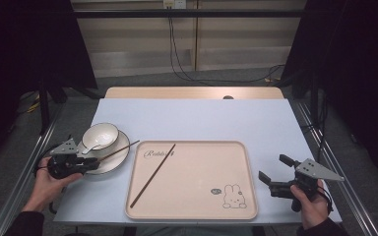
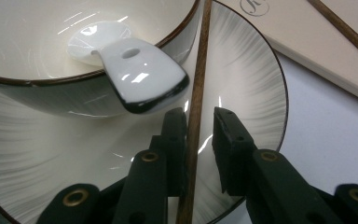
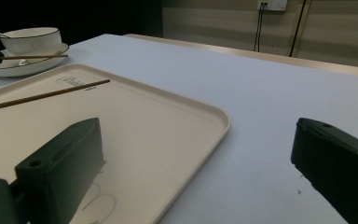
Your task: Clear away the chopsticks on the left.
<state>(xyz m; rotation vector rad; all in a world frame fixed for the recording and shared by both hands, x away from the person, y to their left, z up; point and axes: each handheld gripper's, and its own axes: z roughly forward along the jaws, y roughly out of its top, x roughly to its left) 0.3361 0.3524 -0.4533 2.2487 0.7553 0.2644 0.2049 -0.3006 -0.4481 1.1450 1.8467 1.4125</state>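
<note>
Left gripper straddles a thin brown wooden chopstick lying on the glossy ribbed plate, center frame; one pad seems touching, gap beside the other. Right gripper gapes wide.

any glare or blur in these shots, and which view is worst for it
Left gripper view is worst: bright glare on the white spoon and streaks on the plate, and the near jaws look soft. Right gripper view: its own jaws blur in the foreground, while the tray stays fairly sharp. High view: evenly lit table, dark surroundings, slightly grainy.
</note>
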